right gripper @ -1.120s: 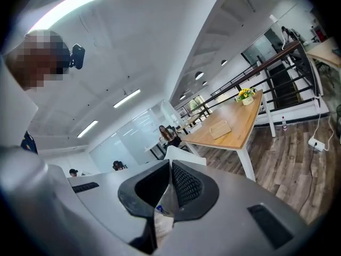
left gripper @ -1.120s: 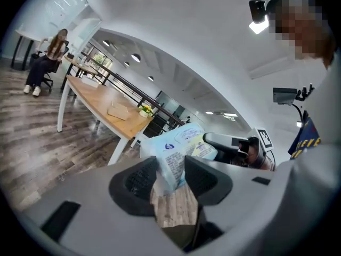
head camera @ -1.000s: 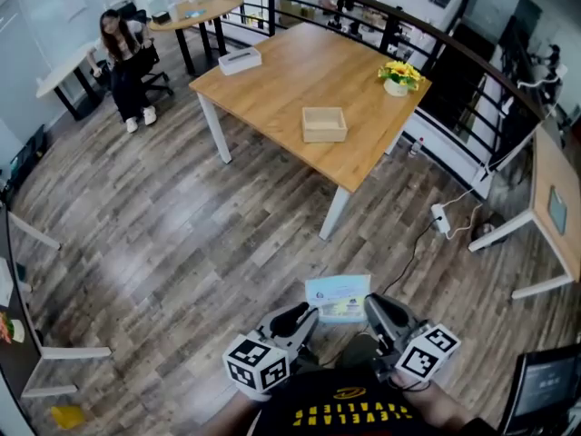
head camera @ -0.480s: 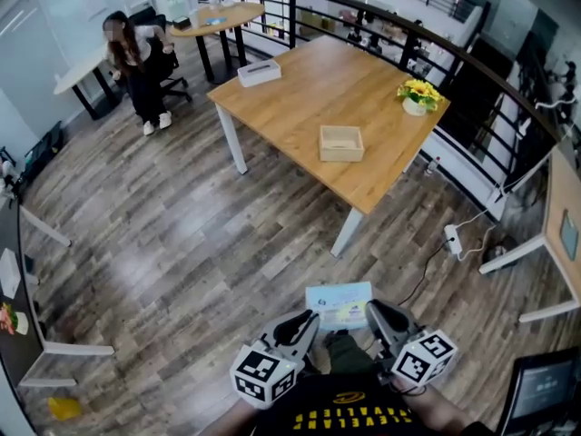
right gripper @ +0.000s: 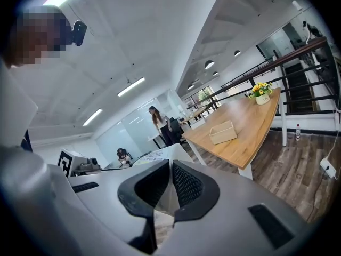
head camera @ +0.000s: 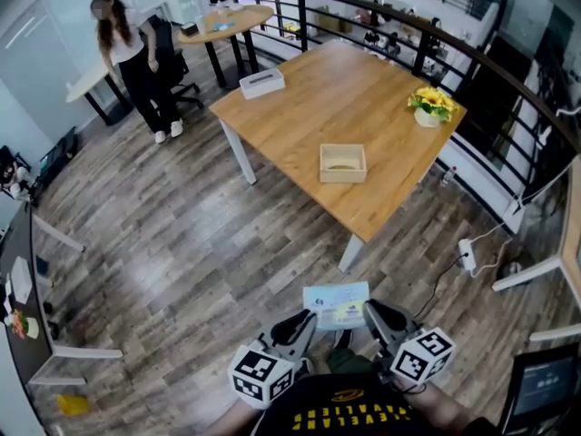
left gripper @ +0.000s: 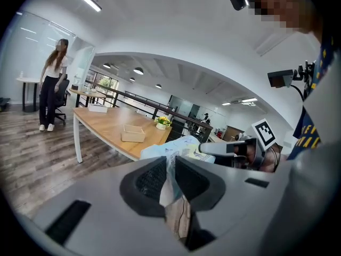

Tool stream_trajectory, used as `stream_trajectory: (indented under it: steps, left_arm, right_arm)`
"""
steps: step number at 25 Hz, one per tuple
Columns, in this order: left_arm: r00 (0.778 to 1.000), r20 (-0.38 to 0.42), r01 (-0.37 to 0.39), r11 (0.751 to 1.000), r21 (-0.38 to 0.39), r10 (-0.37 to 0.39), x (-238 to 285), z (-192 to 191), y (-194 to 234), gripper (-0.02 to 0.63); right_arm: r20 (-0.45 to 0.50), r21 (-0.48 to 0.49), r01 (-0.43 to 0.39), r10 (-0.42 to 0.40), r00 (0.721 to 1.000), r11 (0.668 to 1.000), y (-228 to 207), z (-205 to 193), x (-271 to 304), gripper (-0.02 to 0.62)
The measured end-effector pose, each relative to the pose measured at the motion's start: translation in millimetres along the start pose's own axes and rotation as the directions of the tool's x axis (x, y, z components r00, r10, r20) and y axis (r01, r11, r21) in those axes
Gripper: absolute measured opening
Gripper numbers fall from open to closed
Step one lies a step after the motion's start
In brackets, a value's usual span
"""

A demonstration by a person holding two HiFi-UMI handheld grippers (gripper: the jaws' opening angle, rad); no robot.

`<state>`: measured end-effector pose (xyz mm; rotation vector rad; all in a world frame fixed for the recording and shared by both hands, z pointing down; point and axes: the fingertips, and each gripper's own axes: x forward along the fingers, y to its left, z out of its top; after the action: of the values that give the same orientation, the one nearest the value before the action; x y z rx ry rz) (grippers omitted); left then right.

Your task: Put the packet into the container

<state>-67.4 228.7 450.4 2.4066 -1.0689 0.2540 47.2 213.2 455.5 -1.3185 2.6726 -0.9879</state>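
A flat pale-blue packet (head camera: 337, 304) with print hangs above the wooden floor, close in front of me. My left gripper (head camera: 309, 319) is shut on its left edge and my right gripper (head camera: 368, 312) is shut on its right edge. In the left gripper view the packet (left gripper: 173, 161) is pinched between the dark pads, with the right gripper (left gripper: 234, 149) beyond it. In the right gripper view the packet (right gripper: 160, 159) runs between the pads. The container, a small open wooden box (head camera: 343, 163), stands on the wooden table (head camera: 300, 107), well ahead of both grippers.
A yellow flower pot (head camera: 429, 107) and a white tissue box (head camera: 261, 83) also stand on the table. A person (head camera: 127, 57) stands at the far left by a desk and chair. A black railing (head camera: 472, 53) runs behind the table. A power strip (head camera: 468, 255) lies on the floor.
The view has moved forward, so the table and box sit lower and nearer. The far person has risen from the chair and stands. The left jaws have closed onto the packet.
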Motion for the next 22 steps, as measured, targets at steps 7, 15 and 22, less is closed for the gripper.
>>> stream_trajectory:
  steps: [7, 15, 22]
  left_arm:
    - [1.0, 0.0, -0.026, 0.999, 0.024, 0.026, 53.6, 32.9, 1.3, 0.052]
    - [0.998, 0.001, -0.064, 0.998, 0.019, 0.064, 87.4, 50.3, 5.4, 0.052]
    - [0.998, -0.011, -0.068, 0.998, 0.005, 0.068, 107.1, 61.1, 21.8, 0.052]
  right_arm:
    - [-0.007, 0.005, -0.03, 0.03, 1.0, 1.0, -45.5, 39.9, 14.3, 0.028]
    - [-0.023, 0.003, -0.061, 0.061, 0.998, 0.998, -75.6, 63.7, 28.3, 0.028]
    - [-0.038, 0.011, -0.061, 0.061, 0.997, 0.998, -90.8, 74.5, 48.4, 0.028]
